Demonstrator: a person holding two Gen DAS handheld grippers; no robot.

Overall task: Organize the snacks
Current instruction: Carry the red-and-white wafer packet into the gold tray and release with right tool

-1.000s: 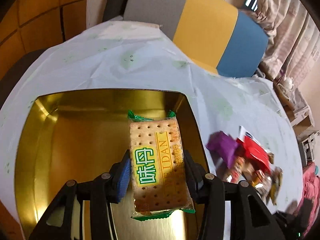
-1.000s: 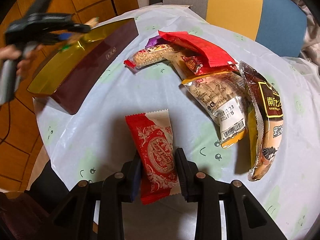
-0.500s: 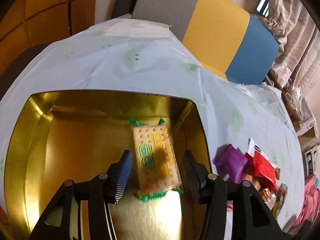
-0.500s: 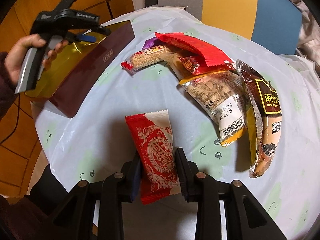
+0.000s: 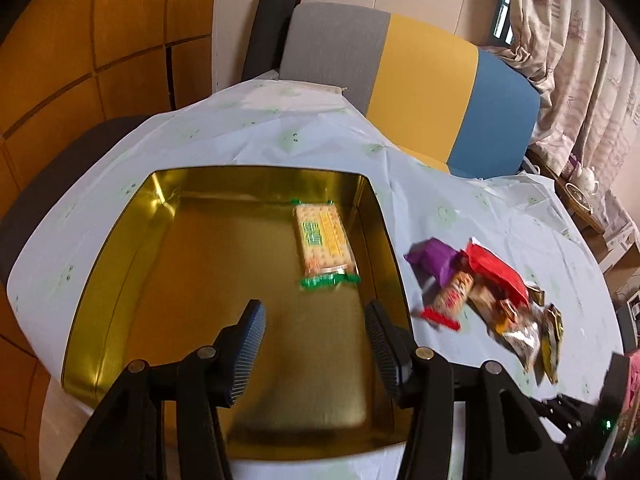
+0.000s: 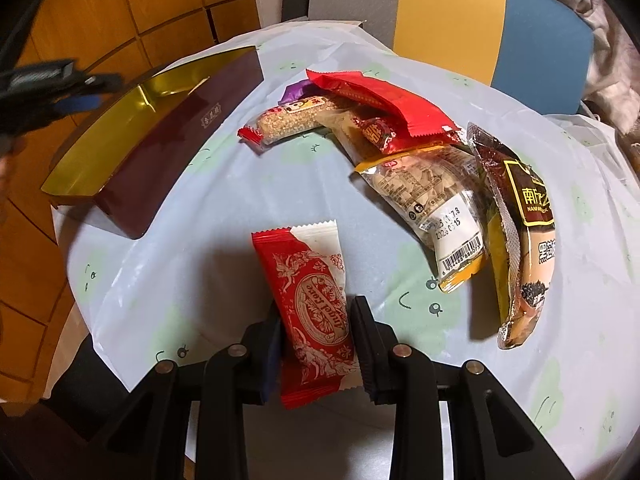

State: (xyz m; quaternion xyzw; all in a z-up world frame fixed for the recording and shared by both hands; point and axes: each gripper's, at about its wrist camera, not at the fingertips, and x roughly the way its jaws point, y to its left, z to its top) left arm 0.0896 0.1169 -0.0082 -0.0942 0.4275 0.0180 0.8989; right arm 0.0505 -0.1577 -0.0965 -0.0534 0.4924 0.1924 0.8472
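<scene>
A gold-lined tin box (image 5: 120, 264) with dark red outer walls (image 6: 168, 152) sits on the pale tablecloth. A cracker packet with green ends (image 5: 324, 244) lies flat in its far right corner. My left gripper (image 5: 316, 320) hovers open above the box's near side, nothing between its fingers. My right gripper (image 6: 316, 320) is shut on a red-and-white snack packet (image 6: 312, 296), held above the table's near edge. A heap of loose snacks (image 6: 400, 148) lies to the right of the box; the same heap (image 5: 480, 288) shows in the left wrist view.
A grey, yellow and blue chair back (image 5: 420, 92) stands behind the table. Wooden wall panels (image 5: 80, 40) are at the left and curtains (image 5: 580, 60) at the right. A long dark sesame packet (image 6: 524, 232) lies at the heap's right end.
My left gripper let go of the cracker packet, which dropped into the box, then drew back and up from it. The right gripper kept still with its packet.
</scene>
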